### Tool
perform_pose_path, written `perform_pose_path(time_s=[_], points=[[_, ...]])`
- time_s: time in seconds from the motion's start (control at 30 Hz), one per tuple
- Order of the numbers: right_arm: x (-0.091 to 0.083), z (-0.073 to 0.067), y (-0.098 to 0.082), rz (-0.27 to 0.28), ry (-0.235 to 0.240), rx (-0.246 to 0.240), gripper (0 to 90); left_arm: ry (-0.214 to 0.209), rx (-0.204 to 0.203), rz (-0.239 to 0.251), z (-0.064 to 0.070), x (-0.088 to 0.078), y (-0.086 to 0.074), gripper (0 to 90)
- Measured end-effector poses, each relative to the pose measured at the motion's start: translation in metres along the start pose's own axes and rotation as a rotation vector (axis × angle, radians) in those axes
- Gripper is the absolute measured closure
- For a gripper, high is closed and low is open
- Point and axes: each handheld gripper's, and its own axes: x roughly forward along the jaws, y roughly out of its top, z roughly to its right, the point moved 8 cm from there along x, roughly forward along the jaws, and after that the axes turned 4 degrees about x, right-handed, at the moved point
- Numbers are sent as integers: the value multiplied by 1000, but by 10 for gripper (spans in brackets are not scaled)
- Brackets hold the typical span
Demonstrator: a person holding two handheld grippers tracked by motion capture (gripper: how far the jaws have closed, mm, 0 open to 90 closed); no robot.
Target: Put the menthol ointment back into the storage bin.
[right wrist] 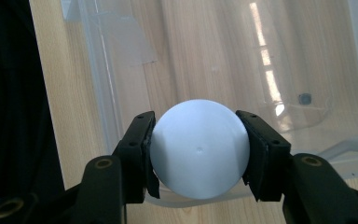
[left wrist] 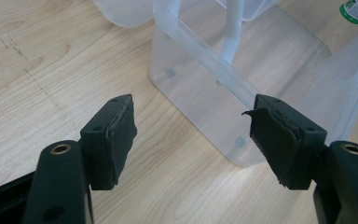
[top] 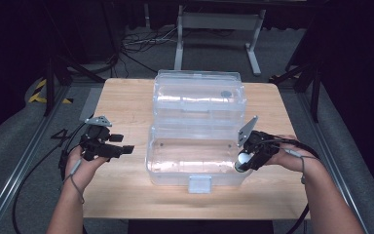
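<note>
High view: the right gripper pinches a white ball over the clear box, at its four o'clock corner; the drop is not yet made. The box's lid stands open at twelve o'clock, and the tub looks empty. The left gripper waits at nine o'clock, jaws spread on nothing.

Left gripper view: jaws wide apart, the box corner ahead, a green-capped item at one o'clock.

Right gripper view: the pads press the ball's sides above the bare tub floor.
</note>
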Motion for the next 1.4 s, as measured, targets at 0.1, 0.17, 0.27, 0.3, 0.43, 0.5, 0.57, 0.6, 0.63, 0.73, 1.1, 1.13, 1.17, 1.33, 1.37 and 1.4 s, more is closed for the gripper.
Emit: perform_pose_path(time_s=[0.1, 0.17, 0.27, 0.3, 0.43, 0.5, 0.57, 0.6, 0.63, 0.73, 1.1, 1.13, 1.17, 1.33, 1.37, 1.4], points=[[4, 0, 0, -6, 1, 3, 504, -1, 0, -2, 0, 0, 0, 314], [6, 1, -1, -12, 2, -2, 504, -1, 0, -1, 0, 0, 0, 314], [9, 1, -1, -20, 8, 5, 504, -1, 1, -1, 0, 0, 0, 314], [10, 1, -1, -23, 9, 1, 504, 0, 3, 0, 0, 0, 0, 314], [13, 1, -1, -33, 10, 7, 504, -1, 4, 0, 0, 0, 0, 314], [15, 1, -1, -42, 15, 6, 504, -1, 3, 0, -1, 0, 0, 314], [16, 1, -2, -53, 16, 8, 504, -1, -1, -1, 0, 0, -1, 314], [17, 2, -1, -49, 16, -3, 504, -1, -1, -1, 0, 0, -1, 314], [18, 2, -2, -52, 17, 1, 504, -1, -2, -2, 0, 0, -1, 314], [21, 3, -2, -64, 19, -1, 504, -2, -2, -2, 0, 1, -1, 314], [30, 4, -4, -95, 18, 13, 503, -2, -4, -5, -2, 1, -2, 314], [30, 5, -3, -96, 15, 12, 503, -2, -3, -5, -1, 1, -2, 314], [31, 5, -3, -93, 15, 5, 504, -4, -5, -7, -1, 1, -2, 314], [33, 4, -4, -112, 17, 8, 503, 2, 1, -11, -2, 2, -2, 313], [33, 5, -4, -116, 15, 4, 503, 0, -2, -12, -1, 2, -2, 313], [34, 5, -4, -119, 15, 7, 503, -1, 0, -11, -1, 2, -2, 313]])
